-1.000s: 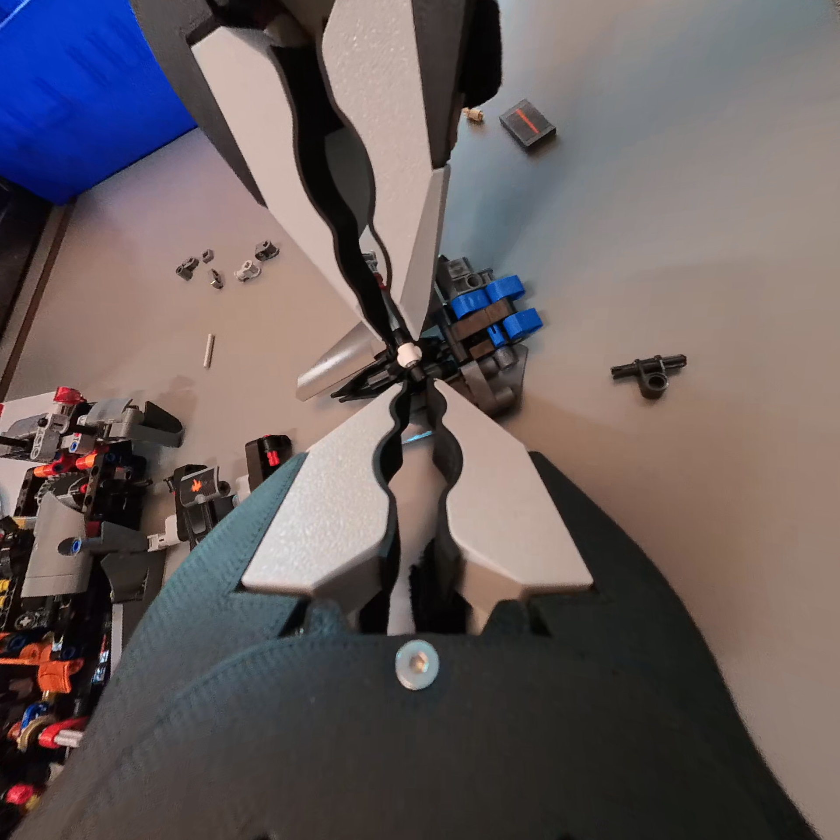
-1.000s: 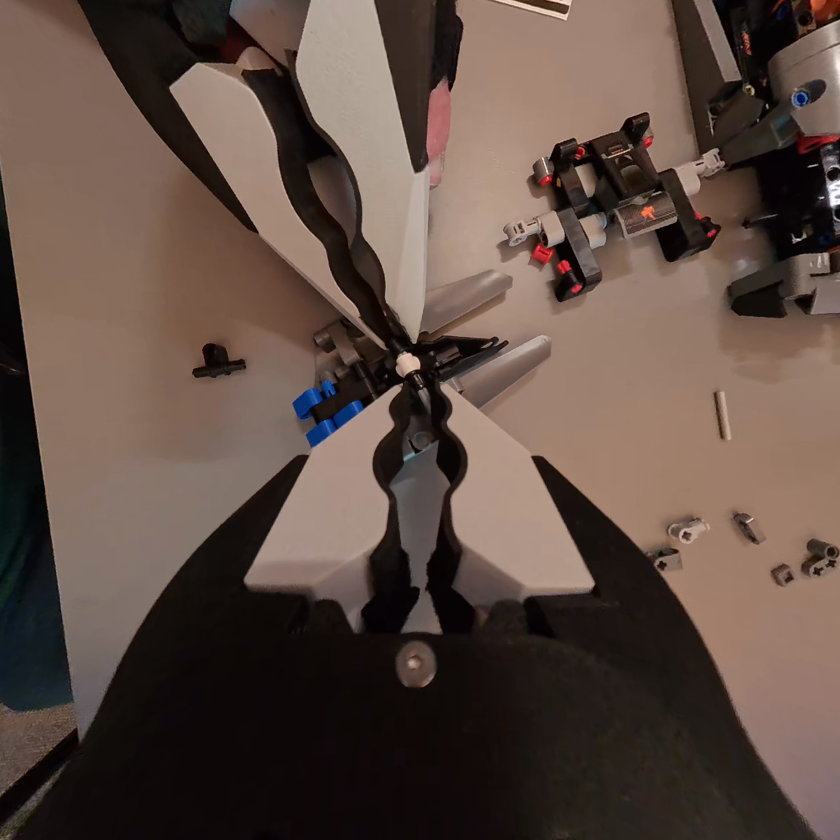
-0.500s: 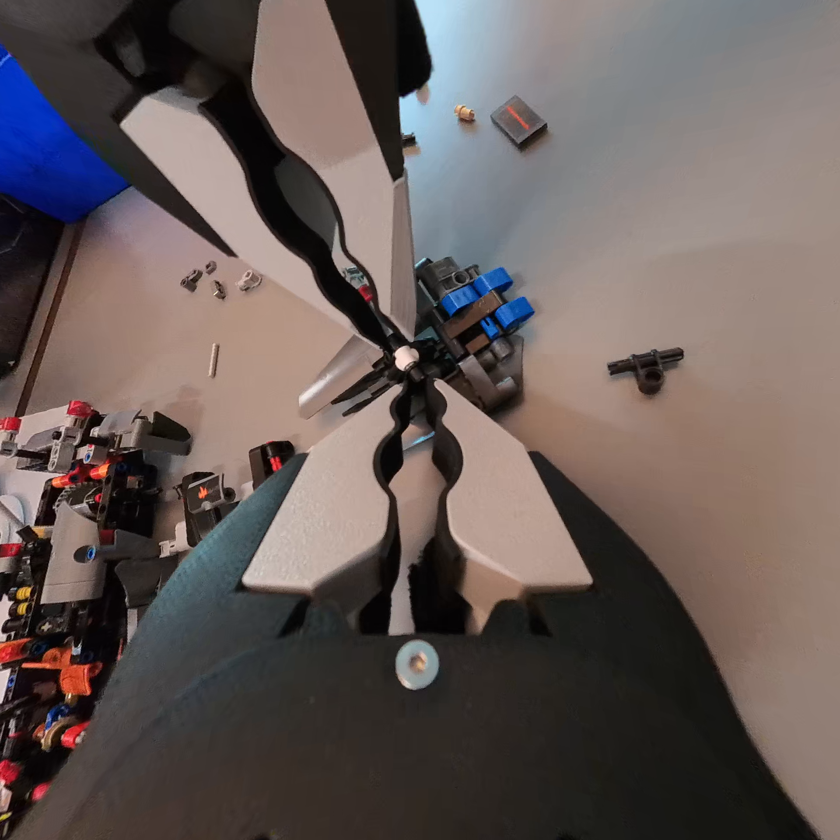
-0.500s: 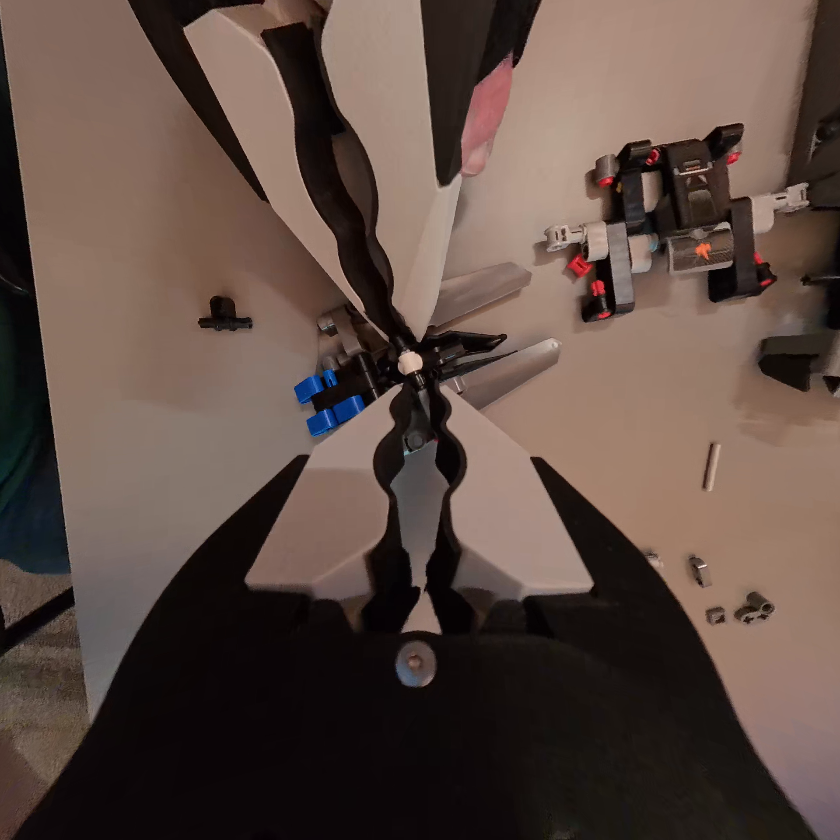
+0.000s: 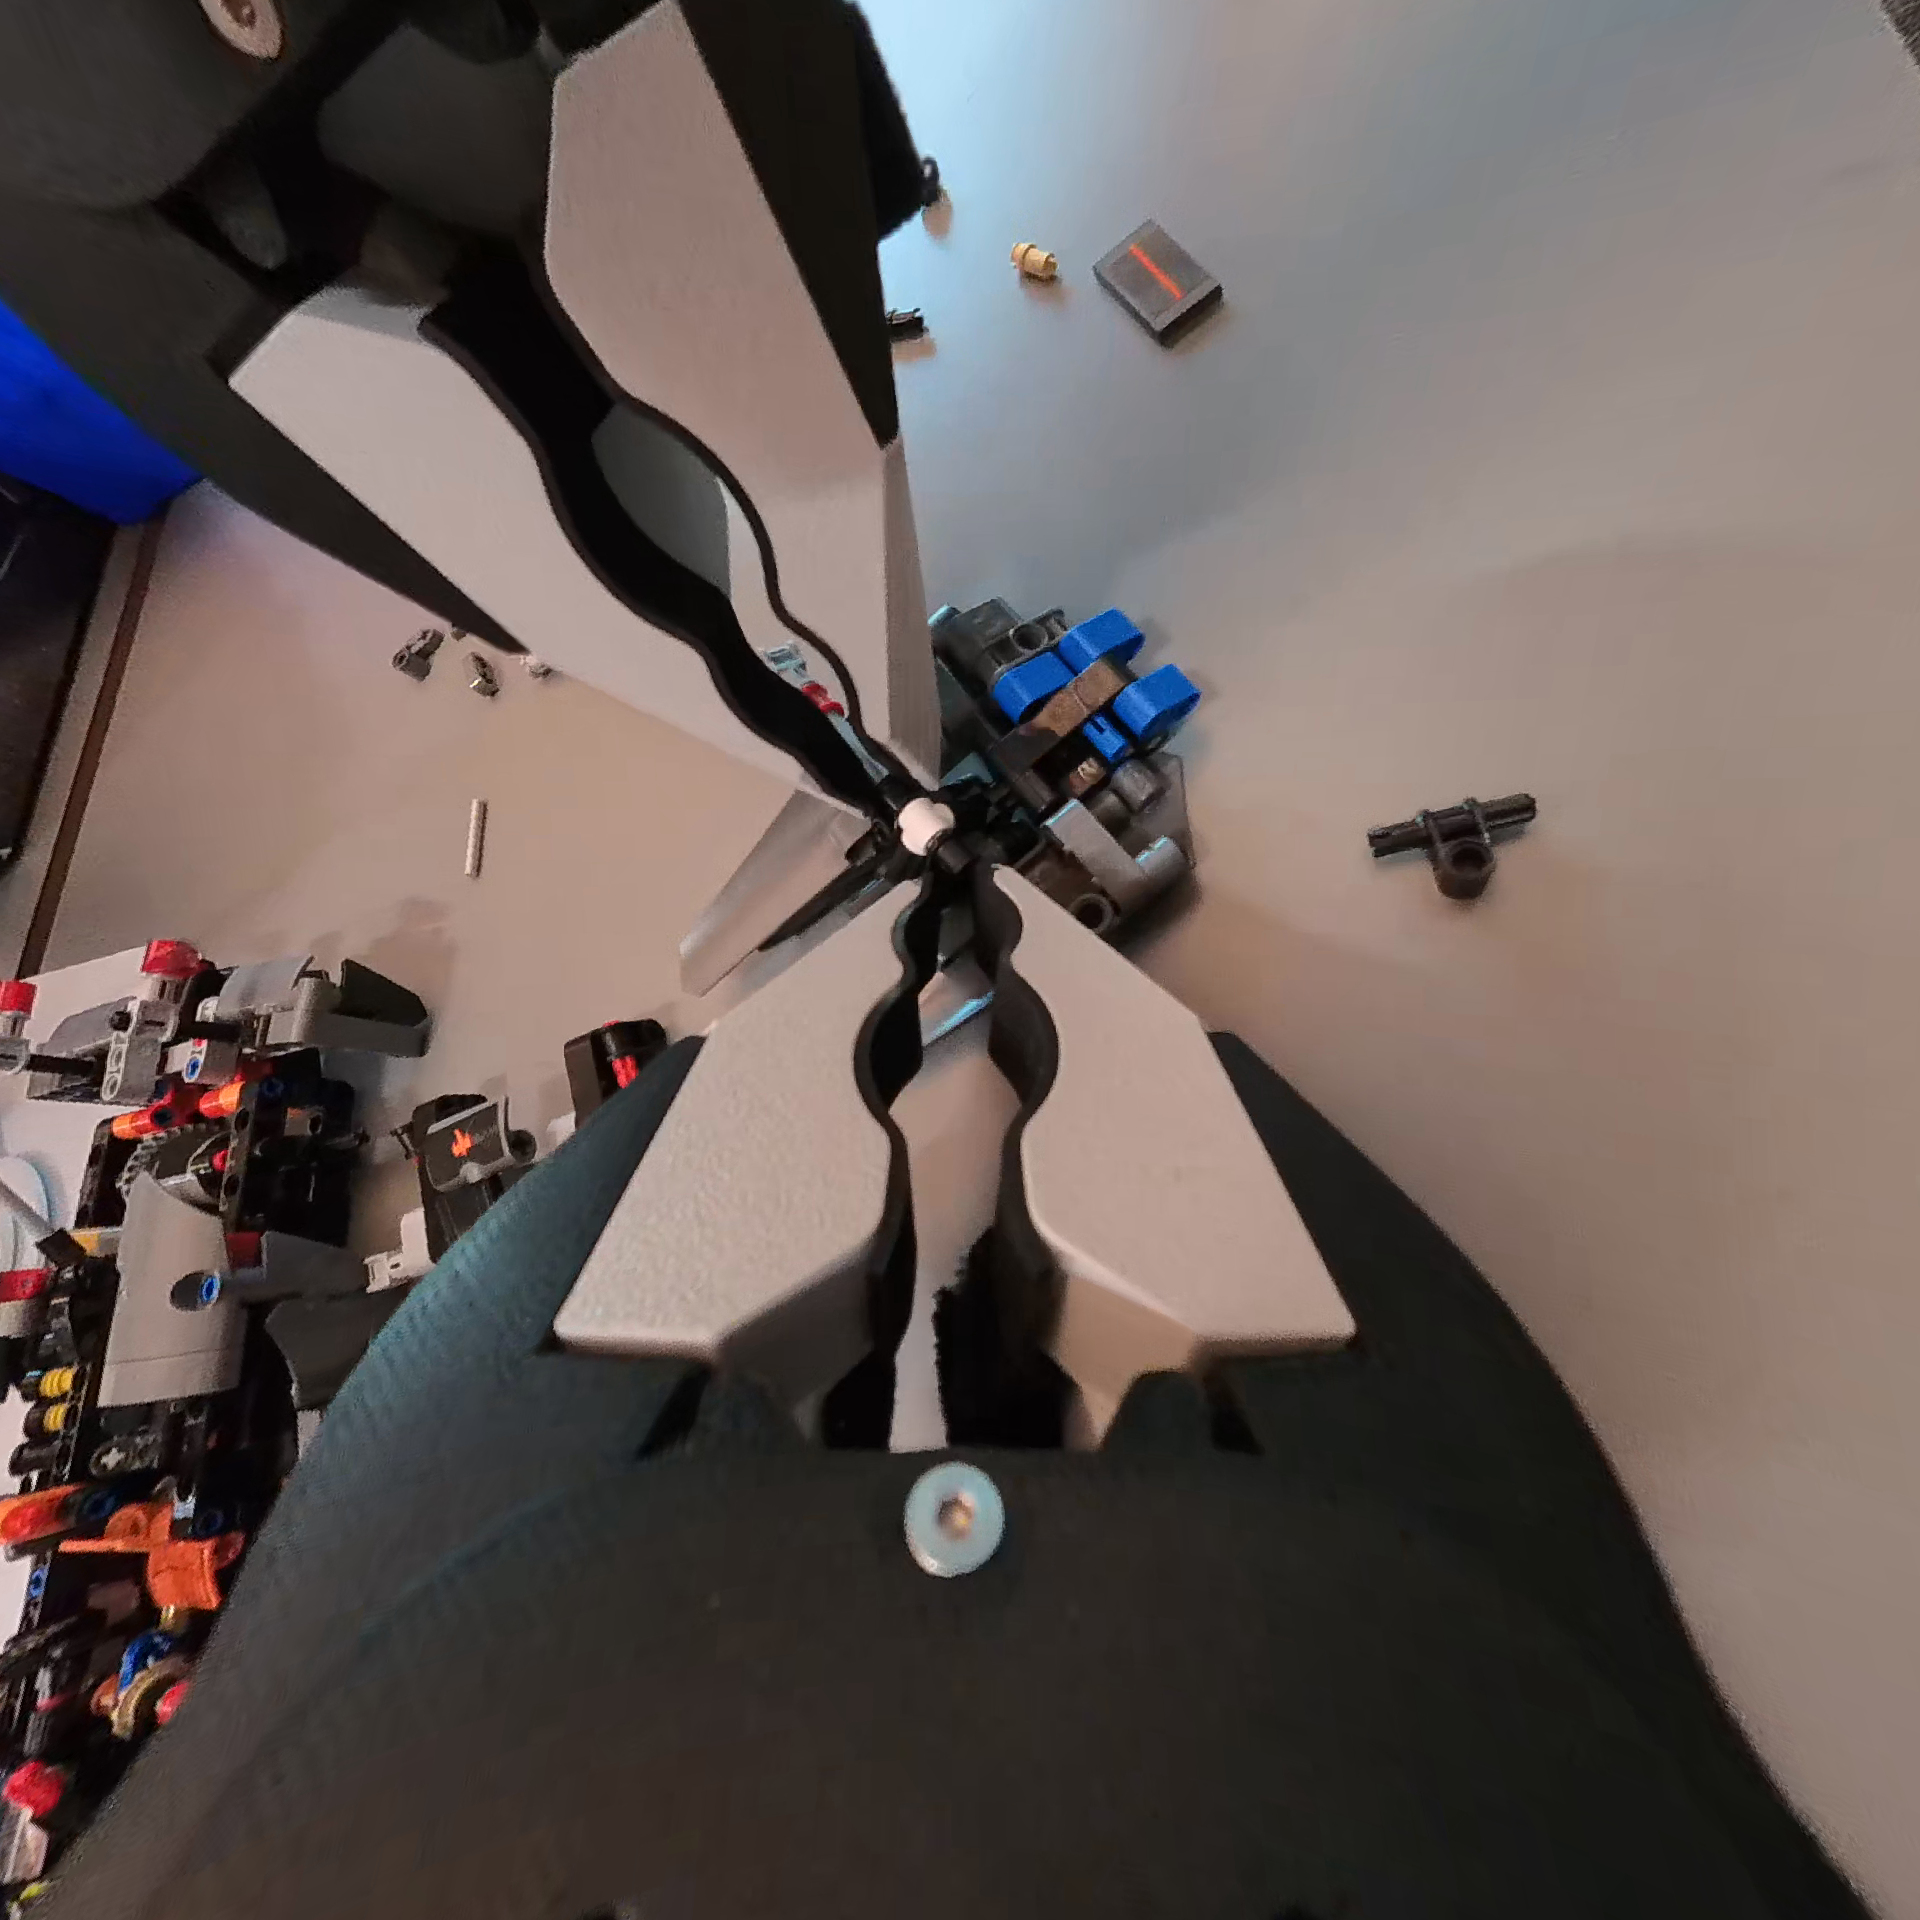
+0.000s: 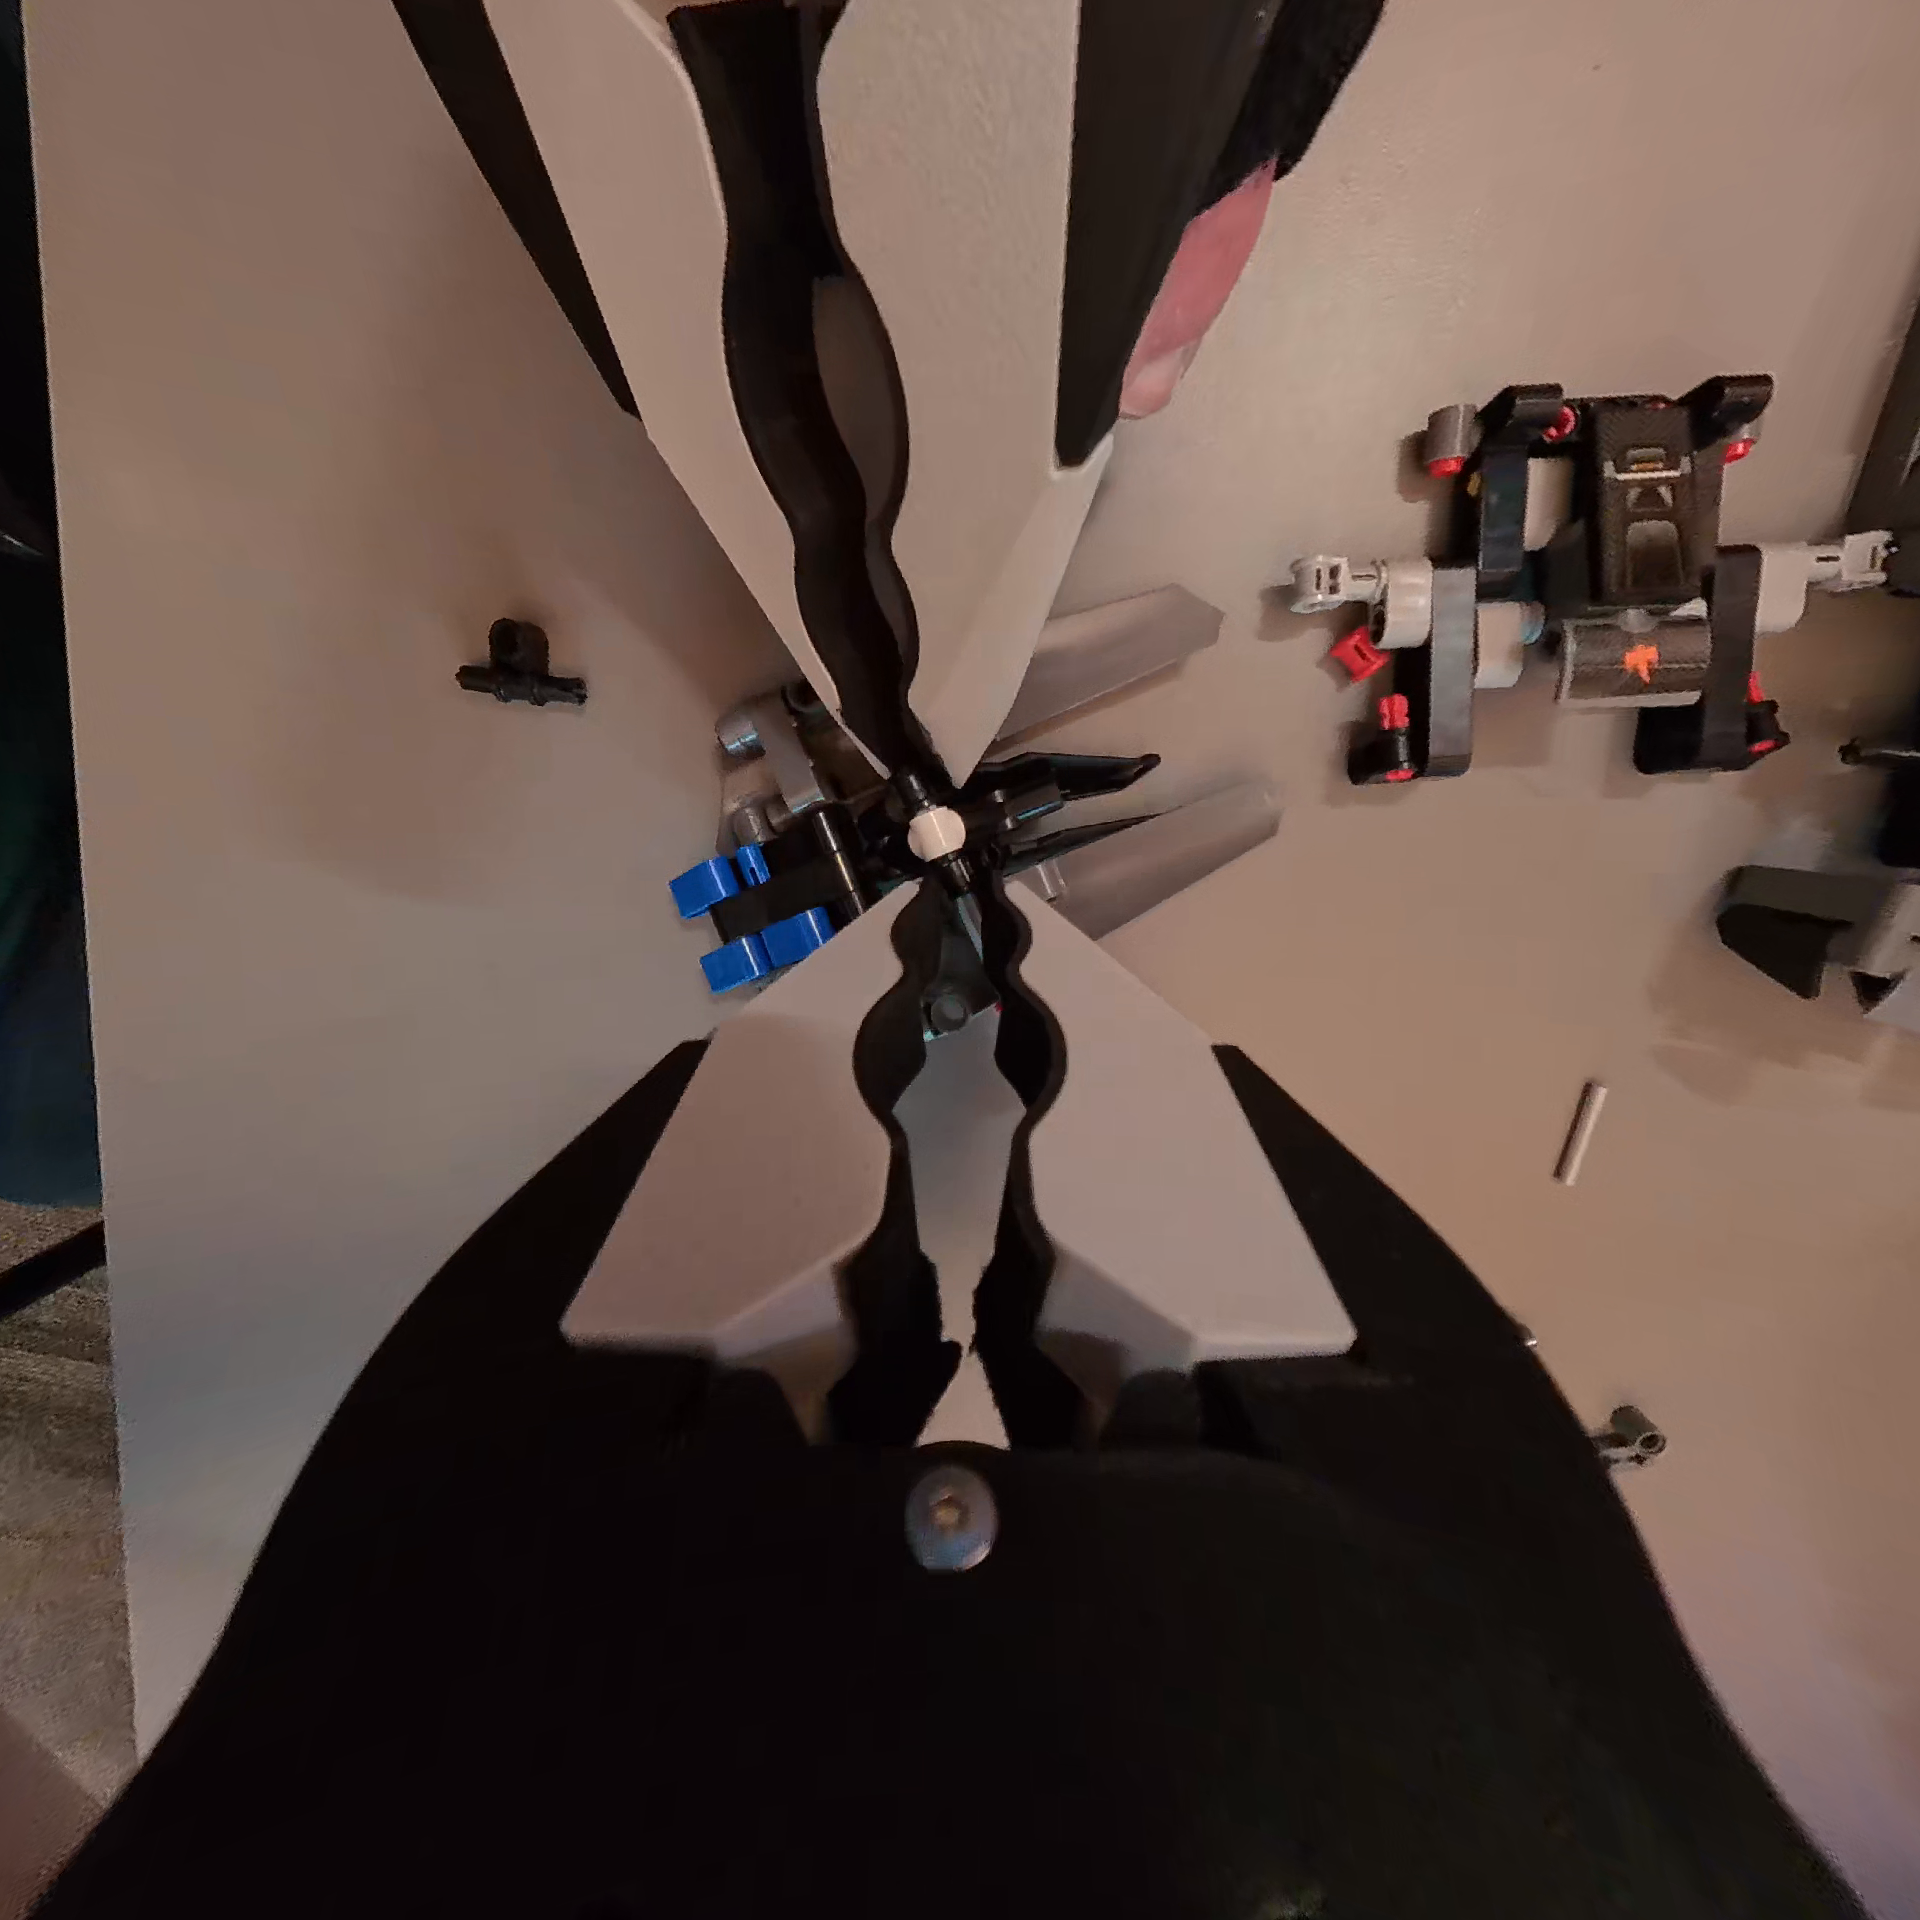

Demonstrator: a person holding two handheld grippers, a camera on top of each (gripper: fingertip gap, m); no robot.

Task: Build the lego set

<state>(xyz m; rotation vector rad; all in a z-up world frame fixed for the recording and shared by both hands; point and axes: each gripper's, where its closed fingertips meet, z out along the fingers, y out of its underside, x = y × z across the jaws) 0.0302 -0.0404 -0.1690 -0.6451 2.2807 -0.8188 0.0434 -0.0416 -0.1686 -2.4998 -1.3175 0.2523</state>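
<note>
A small lego assembly with blue pieces [image 5: 1091, 686] and grey pointed panels [image 5: 758, 904] sits at the centre of the table. A thin black axle with a white bush [image 5: 925, 826] sticks out of it. My left gripper [image 5: 951, 894] comes from below in the left wrist view and is shut on the axle at one side of the bush. My right gripper [image 5: 888, 795] comes from above, tip to tip, shut on the other side. In the right wrist view the right gripper [image 6: 951, 899] is below, the left gripper [image 6: 914, 764] above, with the bush [image 6: 935, 834] and blue pieces [image 6: 748, 914] between. I cannot tell whether the assembly rests on the table.
A black cross connector [image 5: 1455, 847] lies alone beside the assembly. A dark tile with a red line [image 5: 1156, 281] and a tan pin [image 5: 1034, 260] lie farther off. A large partial build [image 5: 156, 1195], a black sub-assembly [image 6: 1579, 582] and a short grey axle [image 6: 1579, 1132] lie on the other side.
Both grippers stay shut on the axle. The right gripper has swung more upright over the left, and the table parts have shifted in the right wrist view.
</note>
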